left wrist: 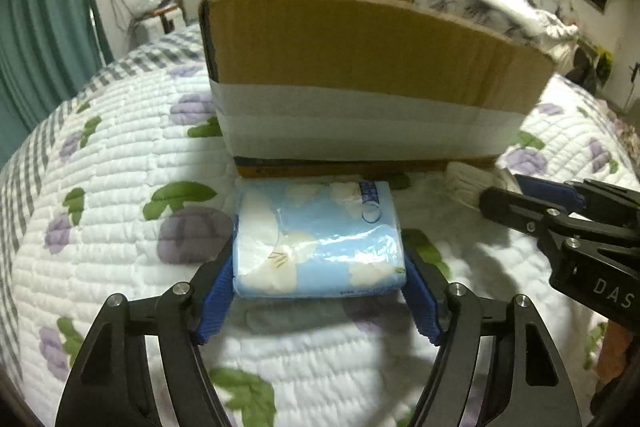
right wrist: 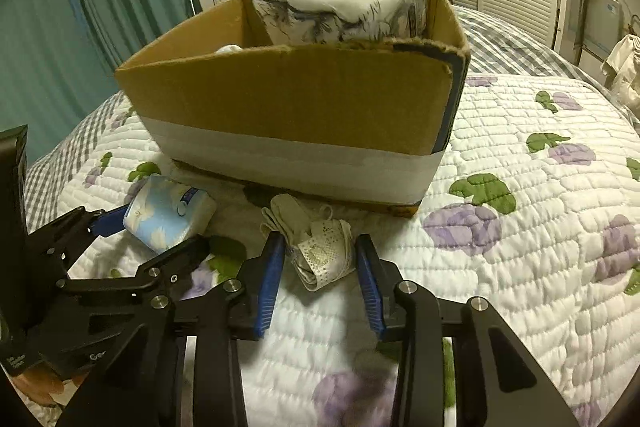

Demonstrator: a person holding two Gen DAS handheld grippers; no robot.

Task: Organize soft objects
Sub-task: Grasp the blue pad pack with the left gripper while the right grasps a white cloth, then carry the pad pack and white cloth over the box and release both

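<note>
**Two soft items gripped in front of the box**

On the left, a blue tissue pack (left wrist: 318, 241) lies on the quilted bed (left wrist: 120, 163), just near of the cardboard box (left wrist: 360, 67). The left claw (left wrist: 318, 291) is closed onto the pack's two sides, its blue pads (left wrist: 216, 297) pressed against the wrapper.

To the right, a folded cream cloth bundle (right wrist: 320, 251) is bracketed by the right claw (right wrist: 322, 281), just near of the box front. Whether its pads are actually pressing the fabric or are only set beside it cannot be told. Inside the box, a large white wrapped bundle (right wrist: 340, 3) fills the far right part, and a small pale item is glimpsed at the far left.

The step in hand is judged to be lifting both items into the box. For this to be done well, only moderate squeeze should be applied, since the slick wrapper may slide and the cloth may unfold. Each item should be raised clear of the box's near wall before being carried over, and released into the free space on the near and left side.
</note>
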